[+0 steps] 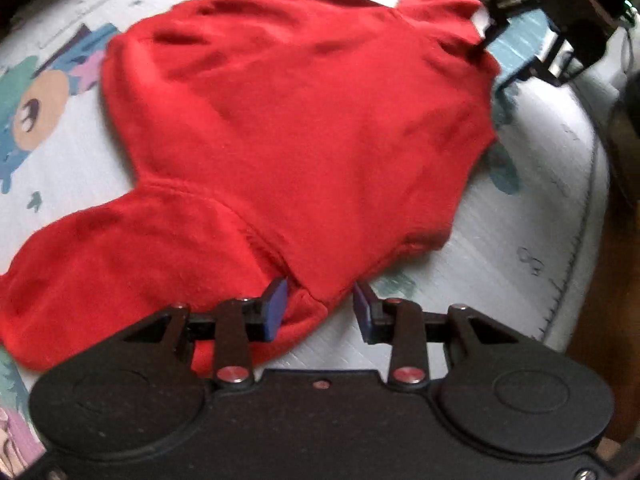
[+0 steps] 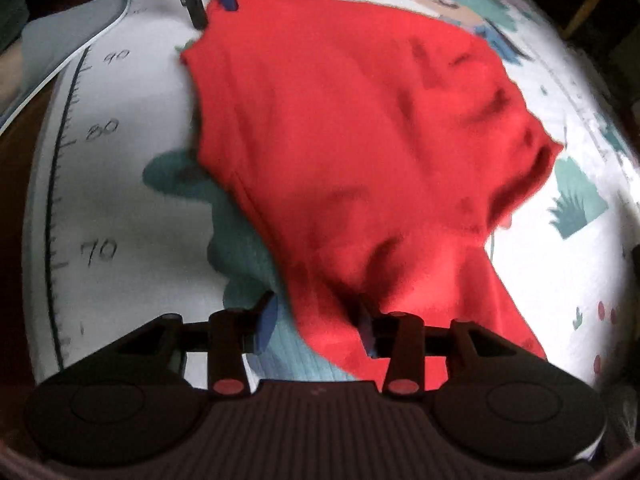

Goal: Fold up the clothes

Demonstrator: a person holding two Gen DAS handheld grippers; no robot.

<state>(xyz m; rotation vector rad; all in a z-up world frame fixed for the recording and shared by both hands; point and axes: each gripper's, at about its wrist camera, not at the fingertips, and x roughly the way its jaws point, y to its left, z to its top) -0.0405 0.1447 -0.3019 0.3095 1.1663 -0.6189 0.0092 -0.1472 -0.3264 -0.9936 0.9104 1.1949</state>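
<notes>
1. My left gripper [image 1: 320, 308] has its blue-padded fingers [image 1: 276, 308] spread apart, with a corner of the red shirt [image 1: 296, 120] lying in the gap between them. The cloth touches the left pad; the right pad stands just clear of the fabric edge, so nothing is pinched.

2. My right gripper [image 2: 316, 322] also has its fingers apart. A fold of the shirt [image 2: 360, 152] fills most of the gap and hides much of the right pad [image 2: 366, 320]; the left pad sits over the mat, just beside the cloth. I see no clamp on the fabric.

3. From the left wrist view, one sleeve [image 1: 120, 264] spreads out to the left of my fingers, flat on the mat. The body of the shirt stretches away from the gripper, wrinkled and blurred.

4. At the far side of the shirt in that view, the right gripper [image 1: 492, 38] touches the cloth edge near the other sleeve.

5. From the right wrist view, the left gripper [image 2: 212, 0] stands at the shirt's far corner, top left.

6. The shirt lies on a white play mat [image 2: 120, 184] printed with cartoon figures and a ruler scale reading 70, 80, 90 along the edge.

7. A grey slipper [image 2: 68, 36] sits off the mat's corner, near the ruler end.
</notes>
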